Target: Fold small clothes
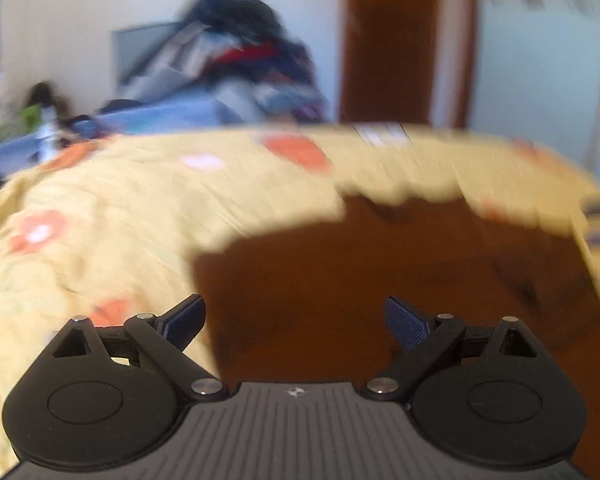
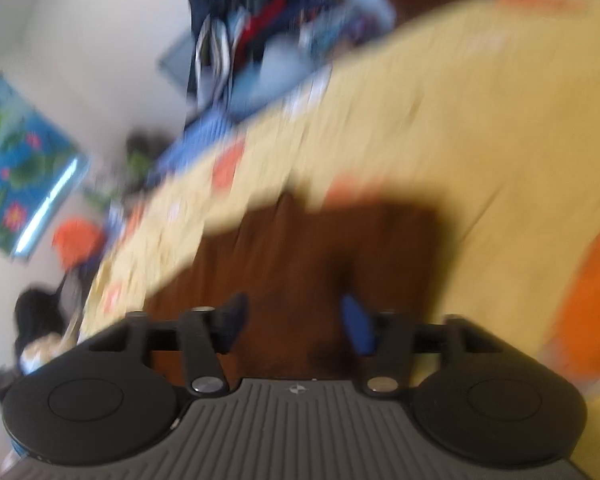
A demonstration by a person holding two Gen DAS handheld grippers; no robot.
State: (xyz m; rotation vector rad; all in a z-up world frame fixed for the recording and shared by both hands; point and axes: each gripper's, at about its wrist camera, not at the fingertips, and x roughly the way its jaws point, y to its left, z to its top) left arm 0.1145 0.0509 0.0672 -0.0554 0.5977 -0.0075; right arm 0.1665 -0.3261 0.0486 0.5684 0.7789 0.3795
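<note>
1. A yellow garment with orange patches [image 1: 148, 208] is seen spread over a brown wooden desk [image 1: 380, 280], its edge curving around a bare patch, presumably laid out for folding.
2. The left gripper [image 1: 296, 320] is held above that bare wood, jaws released, nothing between them.
3. The right gripper [image 2: 296, 324] is likewise parted and empty over bare wood.
4. A clothes pile [image 1: 236, 52] is noted behind, apparently awaiting folding.

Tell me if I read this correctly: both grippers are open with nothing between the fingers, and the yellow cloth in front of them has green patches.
Almost. The left gripper and the right gripper are both open and empty, but the patches on the yellow cloth are orange, not green. The left wrist view shows them best; the right wrist view, though blurred, shows orange too.
</note>
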